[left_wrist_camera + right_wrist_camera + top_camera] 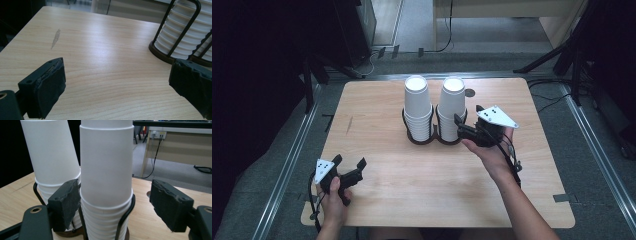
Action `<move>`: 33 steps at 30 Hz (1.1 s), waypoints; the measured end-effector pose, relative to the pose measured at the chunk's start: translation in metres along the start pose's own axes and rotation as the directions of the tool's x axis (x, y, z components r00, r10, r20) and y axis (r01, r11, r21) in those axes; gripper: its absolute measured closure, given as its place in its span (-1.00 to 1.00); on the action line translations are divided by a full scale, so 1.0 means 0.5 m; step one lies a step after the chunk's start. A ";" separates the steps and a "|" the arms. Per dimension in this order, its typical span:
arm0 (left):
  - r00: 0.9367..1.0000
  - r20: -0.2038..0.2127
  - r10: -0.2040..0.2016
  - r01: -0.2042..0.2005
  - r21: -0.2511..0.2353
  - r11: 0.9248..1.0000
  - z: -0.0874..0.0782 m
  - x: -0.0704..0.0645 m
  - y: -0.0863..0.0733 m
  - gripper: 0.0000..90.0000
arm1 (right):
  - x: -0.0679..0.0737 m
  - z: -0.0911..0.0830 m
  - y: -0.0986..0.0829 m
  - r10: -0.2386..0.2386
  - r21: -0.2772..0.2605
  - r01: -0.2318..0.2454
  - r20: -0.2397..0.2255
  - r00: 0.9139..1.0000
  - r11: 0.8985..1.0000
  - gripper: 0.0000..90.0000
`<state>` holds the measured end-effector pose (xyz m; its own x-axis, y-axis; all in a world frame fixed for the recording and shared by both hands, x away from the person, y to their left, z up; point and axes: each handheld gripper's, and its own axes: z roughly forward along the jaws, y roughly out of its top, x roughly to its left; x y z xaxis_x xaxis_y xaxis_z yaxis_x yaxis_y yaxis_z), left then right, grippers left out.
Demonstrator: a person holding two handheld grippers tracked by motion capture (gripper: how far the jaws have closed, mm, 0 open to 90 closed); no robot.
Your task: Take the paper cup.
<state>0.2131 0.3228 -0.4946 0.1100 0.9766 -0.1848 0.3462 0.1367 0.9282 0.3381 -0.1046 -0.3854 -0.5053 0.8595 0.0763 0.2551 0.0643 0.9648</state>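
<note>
Two tall stacks of white paper cups stand side by side in a black wire holder (434,140) at the table's middle: the left stack (418,106) and the right stack (452,107). My right gripper (468,116) is open at the right stack's right side. In the right gripper view that stack (106,170) stands between the jaws of my right gripper (117,203), its left jaw close beside the cups and its right jaw well apart. My left gripper (349,161) hovers open near the front left corner. In the left gripper view my left gripper (117,87) holds nothing, with the holder (162,53) off to the right.
The wooden table (377,115) has a grey smear (55,38) on its left part and a dark round hole (469,92) behind the cups. Metal floor rails run along both sides. A light desk (180,145) with cables stands beyond the far edge.
</note>
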 end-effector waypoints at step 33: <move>1.000 0.005 0.001 -0.002 0.002 1.000 -0.001 0.002 0.000 -0.98 | 0.034 0.111 0.095 0.013 0.009 -0.014 0.061 0.998 1.000 -0.49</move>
<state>0.2130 0.3238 -0.4945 0.1148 0.9760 -0.1849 0.3482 0.1348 0.9277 0.3871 -0.0588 -0.3524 -0.4505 0.8898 0.0732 0.2689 0.0570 0.9615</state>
